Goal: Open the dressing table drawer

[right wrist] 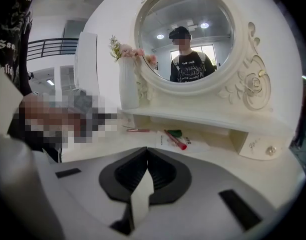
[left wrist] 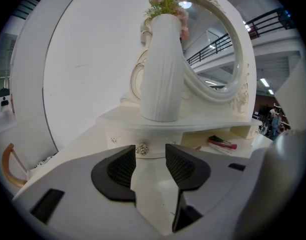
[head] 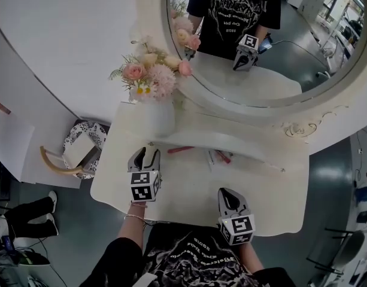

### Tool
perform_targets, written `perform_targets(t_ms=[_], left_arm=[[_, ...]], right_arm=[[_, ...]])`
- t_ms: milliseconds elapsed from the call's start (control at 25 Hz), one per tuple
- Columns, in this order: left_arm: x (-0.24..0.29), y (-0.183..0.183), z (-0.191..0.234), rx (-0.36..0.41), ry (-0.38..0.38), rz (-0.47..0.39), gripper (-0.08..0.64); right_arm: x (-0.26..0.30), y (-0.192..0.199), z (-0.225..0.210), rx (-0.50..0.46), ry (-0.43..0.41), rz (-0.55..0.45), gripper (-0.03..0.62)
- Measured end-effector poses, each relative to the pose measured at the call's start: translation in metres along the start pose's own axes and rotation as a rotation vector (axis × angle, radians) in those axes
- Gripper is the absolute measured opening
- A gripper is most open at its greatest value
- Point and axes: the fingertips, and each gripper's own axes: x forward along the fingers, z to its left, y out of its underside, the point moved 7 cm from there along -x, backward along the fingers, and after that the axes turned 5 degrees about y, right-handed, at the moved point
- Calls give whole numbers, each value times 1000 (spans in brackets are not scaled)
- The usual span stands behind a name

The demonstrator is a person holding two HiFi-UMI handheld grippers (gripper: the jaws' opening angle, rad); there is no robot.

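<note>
my left claw (left wrist: 150, 159) stands wide over the dressing table (left wrist: 80, 146), nothing between its jaws; my right claw (right wrist: 147, 159) is pinched together on nothing. just beyond my left tips sits the small drawer (left wrist: 118, 138), closed, its metal knob (left wrist: 142, 149) lined up with the gap. on the shelf above stands the white vase (left wrist: 162, 69), with the round mirror (left wrist: 212, 44) behind it.

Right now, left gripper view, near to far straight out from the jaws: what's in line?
left gripper, jaws apart and empty → drawer knob just beyond them → white vase → round mirror behind it
</note>
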Motion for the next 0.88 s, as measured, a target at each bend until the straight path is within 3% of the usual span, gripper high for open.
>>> perform_targets(t_ms=[880], left_arm=[[25, 4, 14, 14, 1, 40, 183]], right_arm=[[7, 8, -12, 27, 32, 40, 11]])
